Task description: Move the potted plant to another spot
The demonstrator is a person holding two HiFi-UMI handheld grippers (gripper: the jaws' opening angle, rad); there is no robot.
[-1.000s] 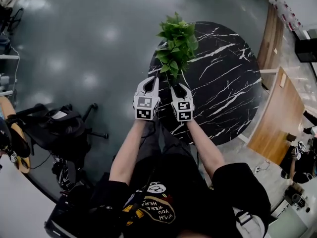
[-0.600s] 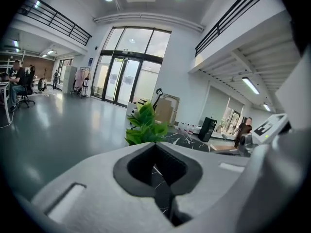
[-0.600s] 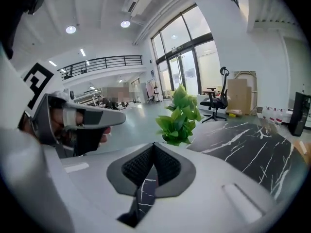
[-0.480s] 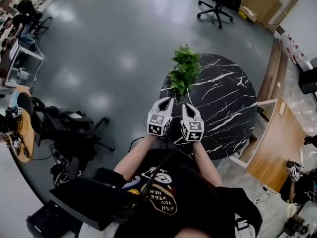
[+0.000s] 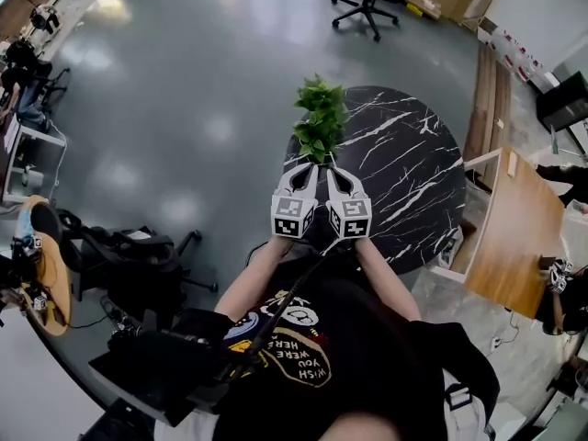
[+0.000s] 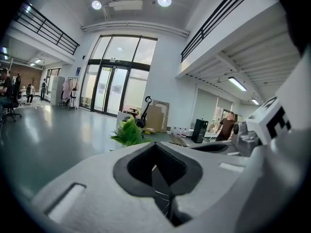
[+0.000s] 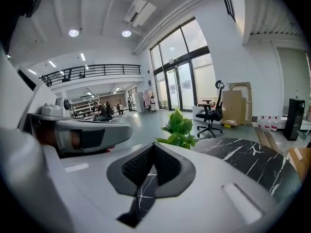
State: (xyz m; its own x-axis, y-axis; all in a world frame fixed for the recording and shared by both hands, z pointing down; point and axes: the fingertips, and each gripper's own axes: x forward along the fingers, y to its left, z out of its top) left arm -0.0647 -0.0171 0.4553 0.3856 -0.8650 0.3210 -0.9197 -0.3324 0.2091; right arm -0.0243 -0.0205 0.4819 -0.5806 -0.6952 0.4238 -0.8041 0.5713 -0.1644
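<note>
1. Broadly, the room: a large open hall with a glossy grey floor (image 5: 184,90) and tall glass doors (image 6: 114,89) at the far end. An office chair (image 5: 367,3) stands beyond the table and a wooden desk (image 5: 519,228) to its right. Much of the floor left of the table is free.
2. Surface: a round black table (image 5: 413,182) with white marble veining, which looks polished and hard. Judgement: a pot would slide easily on it and would knock if set down fast.
3. Potted plant (image 5: 320,122): at the table's left edge, apparently standing on it, just beyond both sets of fingertips. Nothing touches it. Only the foliage shows. The pot is hidden behind the grippers in the head view and below the jaws in both gripper views.
4. Handling, judged: the leaves and stems are soft and would bend or tear, so they offer no hold. The weight sits low, in the pot and soil. Take hold at the pot wall or rim, one gripper on each side, and keep it upright so the soil stays in. The pot's material is unknown, so treat it as breakable and possibly slippery.
5. Left gripper (image 5: 308,170): jaws together with nothing between them, held over the near part of the table.
6. Right gripper (image 5: 333,172): jaws together and empty, just beside the left one. Both must open before any grasp.
</note>
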